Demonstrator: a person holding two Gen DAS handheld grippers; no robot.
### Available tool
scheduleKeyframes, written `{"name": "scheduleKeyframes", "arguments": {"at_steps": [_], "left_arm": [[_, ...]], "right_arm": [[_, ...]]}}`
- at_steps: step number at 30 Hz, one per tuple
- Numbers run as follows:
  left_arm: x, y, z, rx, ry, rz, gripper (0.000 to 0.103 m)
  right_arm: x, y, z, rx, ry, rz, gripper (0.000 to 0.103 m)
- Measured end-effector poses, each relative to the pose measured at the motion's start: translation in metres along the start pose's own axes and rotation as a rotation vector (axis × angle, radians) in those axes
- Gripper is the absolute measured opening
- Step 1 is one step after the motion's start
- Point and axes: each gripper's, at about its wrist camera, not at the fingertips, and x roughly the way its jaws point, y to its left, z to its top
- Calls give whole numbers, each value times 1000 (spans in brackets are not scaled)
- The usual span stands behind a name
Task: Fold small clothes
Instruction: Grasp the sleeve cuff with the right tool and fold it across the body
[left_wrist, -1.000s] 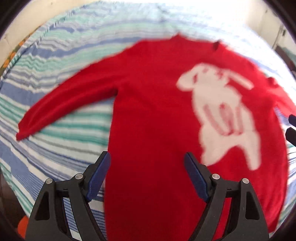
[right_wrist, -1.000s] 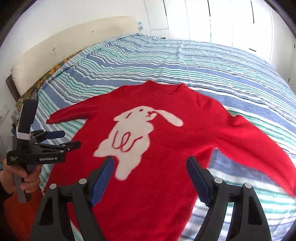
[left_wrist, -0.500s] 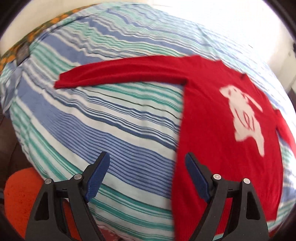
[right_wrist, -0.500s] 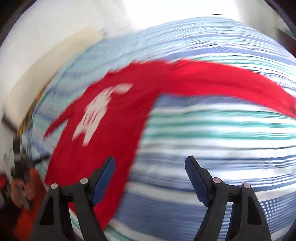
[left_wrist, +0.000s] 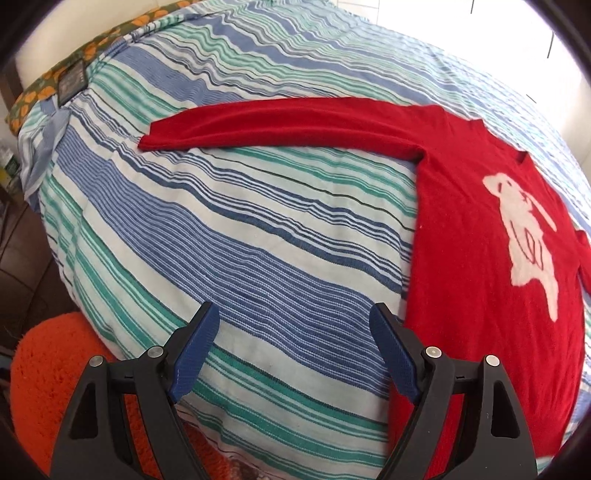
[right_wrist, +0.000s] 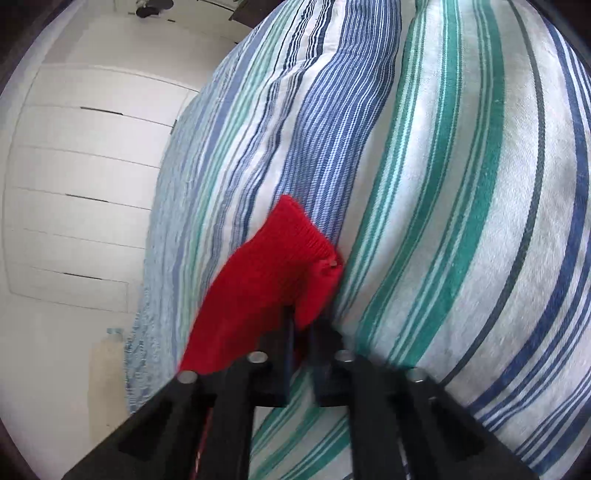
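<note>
A red sweater (left_wrist: 476, 236) with a white rabbit on its front lies flat on the striped bed cover (left_wrist: 258, 236). Its left sleeve (left_wrist: 280, 125) stretches out to the left. My left gripper (left_wrist: 291, 354) is open and empty, above the cover near the bed's edge, just left of the sweater's hem. In the right wrist view my right gripper (right_wrist: 301, 332) is shut on the cuff end of the other red sleeve (right_wrist: 269, 280), close to the striped cover (right_wrist: 461, 221).
An orange rug (left_wrist: 59, 369) lies on the floor below the bed's edge. A floral pillow (left_wrist: 74, 55) sits at the head of the bed. White cabinet doors (right_wrist: 81, 166) and a pale bottle (right_wrist: 107, 373) stand beyond the bed.
The left gripper swung left off the sweater body toward the bed's edge. The right gripper swung right to the sleeve end and shut on the cuff.
</note>
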Motion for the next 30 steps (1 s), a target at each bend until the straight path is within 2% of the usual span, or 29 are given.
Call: {"name": "scheduleKeyframes", "arguments": {"at_steps": [2,4,6,8,11,14,16,17,18,19,21,22,25,26,28,30], "left_arm": [[1,2,-1,-4,-1,-6,85],[4,2,-1,-4,6,-11,85],[6,2,-1,-7,9,-20,85],[6,3,0,-11,9,-31,85],[4,8,1,-26,4,-46,85],[4,14,1,-49,14,-59,85],[4,17,0,-54,22,-64,85],[3,18,0,-54,21,-68,85],[2,18,-1,-53,19,-73,85],[1,18,-1,-50,17,-75,85],[0,17,0,-44,14,-78,85],[1,17,0,-42,13,-80,85],[4,16,0,-42,18,-80,85],[5,15,1,-40,20,-77,85],[6,14,0,-36,23,-70,85],[7,13,-1,-34,23,-63,85]], "right_arm": [[-13,29,-3,-119,-41,-26,4],[-27,76,-15,-249,-64,10,4],[-44,139,-37,-403,-62,95,4],[-55,207,-74,-552,-18,215,4],[-58,309,-160,-779,115,394,4],[-36,370,-248,-909,305,527,6],[-8,394,-305,-984,479,537,24],[4,398,-331,-1021,523,513,47],[11,400,-339,-1036,538,516,51],[16,400,-339,-1043,543,520,51],[27,395,-318,-1024,508,498,51],[32,387,-293,-1003,484,473,50],[54,353,-248,-976,446,338,44],[66,337,-240,-980,459,301,37],[88,310,-241,-976,514,233,35],[118,273,-247,-1004,534,113,33]]}}
